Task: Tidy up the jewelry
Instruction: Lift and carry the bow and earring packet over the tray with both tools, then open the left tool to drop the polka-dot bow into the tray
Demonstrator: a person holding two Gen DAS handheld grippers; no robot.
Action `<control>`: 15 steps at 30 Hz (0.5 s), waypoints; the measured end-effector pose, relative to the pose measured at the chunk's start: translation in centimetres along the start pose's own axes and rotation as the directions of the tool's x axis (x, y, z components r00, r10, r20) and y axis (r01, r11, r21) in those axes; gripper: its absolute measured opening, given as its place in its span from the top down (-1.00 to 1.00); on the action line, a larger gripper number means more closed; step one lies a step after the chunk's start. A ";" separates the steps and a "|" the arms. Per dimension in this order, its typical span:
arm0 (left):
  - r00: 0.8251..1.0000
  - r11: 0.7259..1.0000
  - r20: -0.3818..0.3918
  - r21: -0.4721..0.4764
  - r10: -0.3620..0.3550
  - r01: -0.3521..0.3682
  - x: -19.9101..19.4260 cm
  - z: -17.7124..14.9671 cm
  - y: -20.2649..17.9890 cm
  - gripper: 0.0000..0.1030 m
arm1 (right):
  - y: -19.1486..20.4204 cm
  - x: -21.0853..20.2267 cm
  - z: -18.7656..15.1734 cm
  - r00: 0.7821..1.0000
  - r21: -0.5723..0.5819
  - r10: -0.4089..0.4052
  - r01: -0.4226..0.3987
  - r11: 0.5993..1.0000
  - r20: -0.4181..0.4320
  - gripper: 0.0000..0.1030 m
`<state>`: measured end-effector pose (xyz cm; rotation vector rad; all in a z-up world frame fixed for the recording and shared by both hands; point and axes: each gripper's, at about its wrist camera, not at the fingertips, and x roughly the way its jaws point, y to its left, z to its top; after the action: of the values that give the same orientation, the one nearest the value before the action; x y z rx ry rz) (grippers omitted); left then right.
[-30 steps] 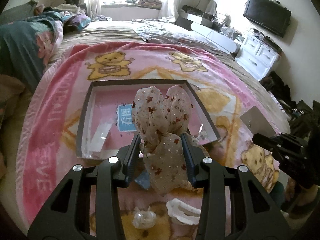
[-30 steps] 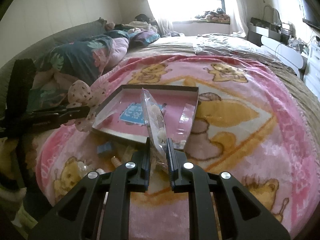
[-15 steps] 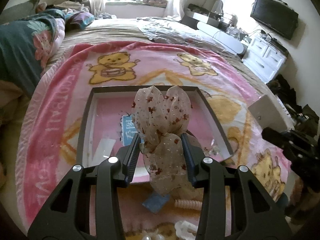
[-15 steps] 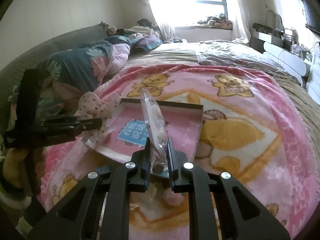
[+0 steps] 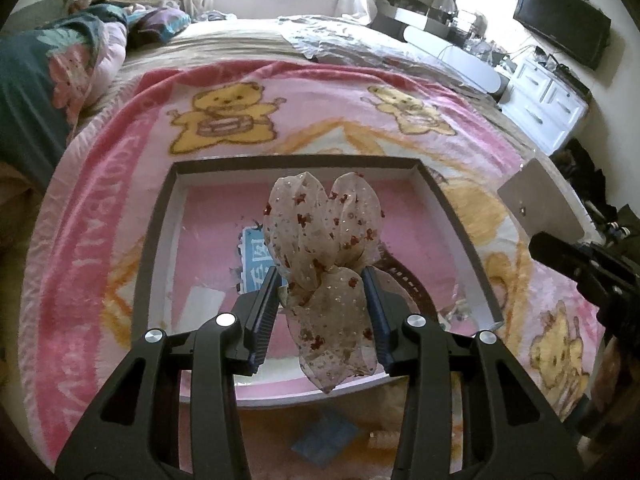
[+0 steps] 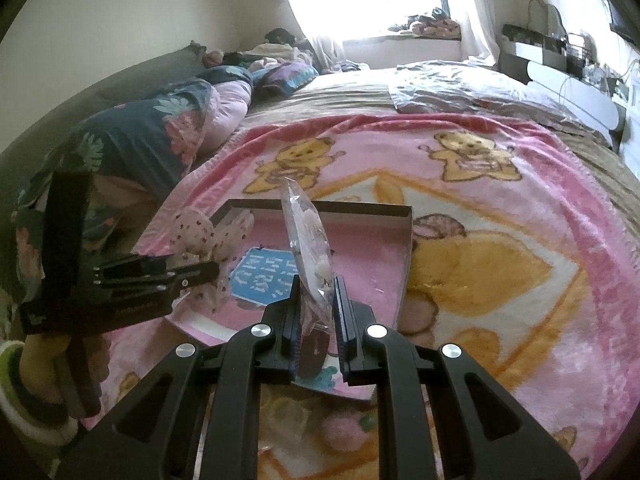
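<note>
My left gripper (image 5: 322, 284) is shut on a sheer floral fabric bow (image 5: 326, 248) and holds it over the near part of a shallow dark-rimmed tray (image 5: 158, 224) with a pink floor. My right gripper (image 6: 316, 294) is shut on a clear plastic bag (image 6: 310, 240) with small pale jewelry pieces inside, held upright over the tray's near corner (image 6: 406, 256). A blue label (image 6: 260, 282) lies in the tray. The left gripper with the bow (image 6: 200, 240) shows at the left of the right wrist view.
The tray rests on a pink teddy-bear blanket (image 5: 120, 184) on a bed. A blue packet (image 5: 326, 436) and a small pale ribbed piece (image 5: 384, 438) lie on the blanket in front of the tray. Bedding (image 6: 140, 136) is piled at the left; a white dresser (image 5: 544, 100) stands at the right.
Both grippers have moved forward over the tray, each still holding its item. The loose pieces on the blanket have slid back toward the lower edge of the views.
</note>
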<state>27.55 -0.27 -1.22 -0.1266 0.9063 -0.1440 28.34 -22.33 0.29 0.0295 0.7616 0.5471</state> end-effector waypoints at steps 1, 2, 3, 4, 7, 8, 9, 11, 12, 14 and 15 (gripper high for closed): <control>1.000 1.000 -0.005 -0.002 0.001 -0.001 0.3 0.0 0.0 0.36 | -0.1 0.4 0.0 1.000 0.003 -0.003 0.003 1.000 -0.006 0.73; 1.000 1.000 -0.009 -0.003 0.001 -0.001 0.5 0.0 0.1 0.35 | -0.3 0.7 0.0 1.000 0.004 -0.005 0.005 1.000 -0.011 0.73; 1.000 1.000 -0.015 -0.003 0.004 -0.004 0.9 -0.1 0.1 0.35 | -0.4 1.1 0.0 1.000 0.006 -0.009 0.009 1.000 -0.019 0.73; 1.000 1.000 -0.018 -0.004 0.005 -0.006 1.1 -0.1 0.2 0.35 | -0.5 1.5 0.0 1.000 0.007 -0.012 0.013 1.000 -0.026 0.73; 1.000 1.000 -0.029 -0.004 0.010 -0.010 1.6 -0.2 0.3 0.35 | -0.9 2.8 -0.2 0.999 0.008 -0.022 0.023 1.000 -0.049 0.73; 0.999 1.000 -0.032 -0.004 0.010 -0.010 1.7 -0.2 0.3 0.35 | -0.9 3.1 -0.3 0.998 0.007 -0.027 0.027 1.000 -0.055 0.73; 0.999 1.000 -0.034 -0.003 0.012 -0.012 1.8 -0.1 0.4 0.35 | -1.0 3.6 -0.4 0.997 0.007 -0.032 0.033 0.999 -0.064 0.73; 0.999 1.000 -0.034 0.000 0.020 -0.020 1.9 -0.2 0.5 0.35 | -1.0 4.4 -0.7 0.996 0.008 -0.036 0.037 0.999 -0.076 0.73; 0.999 1.000 -0.033 0.000 0.023 -0.023 1.9 -0.2 0.4 0.35 | -1.0 4.6 -0.8 0.996 0.008 -0.041 0.041 0.999 -0.079 0.73; 0.999 1.000 -0.032 -0.002 0.026 -0.026 1.8 -0.3 0.6 0.35 | -1.1 4.9 -1.2 0.995 0.011 -0.047 0.048 0.999 -0.086 0.73; 0.999 1.000 -0.033 -0.003 0.027 -0.027 1.8 -0.4 0.6 0.35 | -1.1 5.2 -1.4 0.995 0.016 -0.048 0.049 0.999 -0.090 0.73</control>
<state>28.35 0.03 -2.93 -0.1150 0.9403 -0.1194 30.96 -21.03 -4.32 0.0037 0.8529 0.4976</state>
